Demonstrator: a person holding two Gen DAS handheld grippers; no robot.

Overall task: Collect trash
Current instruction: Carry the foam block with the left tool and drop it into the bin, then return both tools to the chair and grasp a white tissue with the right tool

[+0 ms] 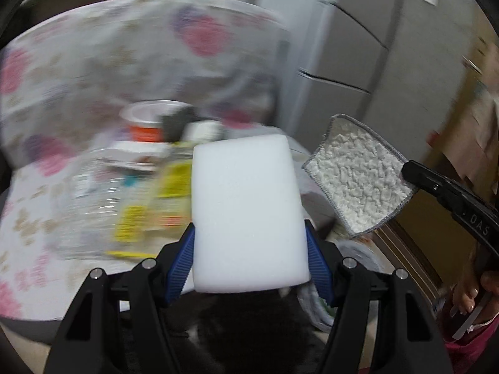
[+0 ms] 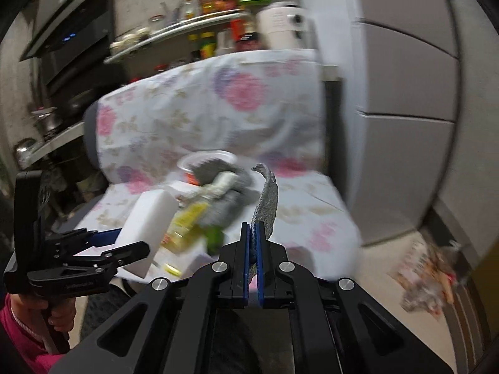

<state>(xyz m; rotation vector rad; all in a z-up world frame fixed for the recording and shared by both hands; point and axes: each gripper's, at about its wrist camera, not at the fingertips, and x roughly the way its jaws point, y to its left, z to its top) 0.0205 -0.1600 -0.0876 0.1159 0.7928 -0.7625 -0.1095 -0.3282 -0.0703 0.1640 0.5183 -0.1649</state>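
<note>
My left gripper (image 1: 249, 249) is shut on a white sponge block (image 1: 246, 212), held above the flowered seat; the block also shows in the right wrist view (image 2: 146, 218). My right gripper (image 2: 254, 230) is shut on a small white fleecy cloth with grey edging (image 2: 268, 199), seen edge-on; in the left wrist view the cloth (image 1: 355, 177) hangs to the right of the sponge. On the seat lies a blurred pile of trash (image 2: 202, 205): a clear plastic bottle (image 1: 93, 199), yellow wrappers (image 1: 171, 187), an orange-and-white cup (image 1: 149, 121).
A seat covered with a pink-flowered sheet (image 2: 218, 99) holds the pile. A grey fridge (image 2: 405, 93) stands right. Shelves with bottles (image 2: 202, 15) and a stove area are behind. A crumpled bag (image 2: 427, 277) lies on the floor at right.
</note>
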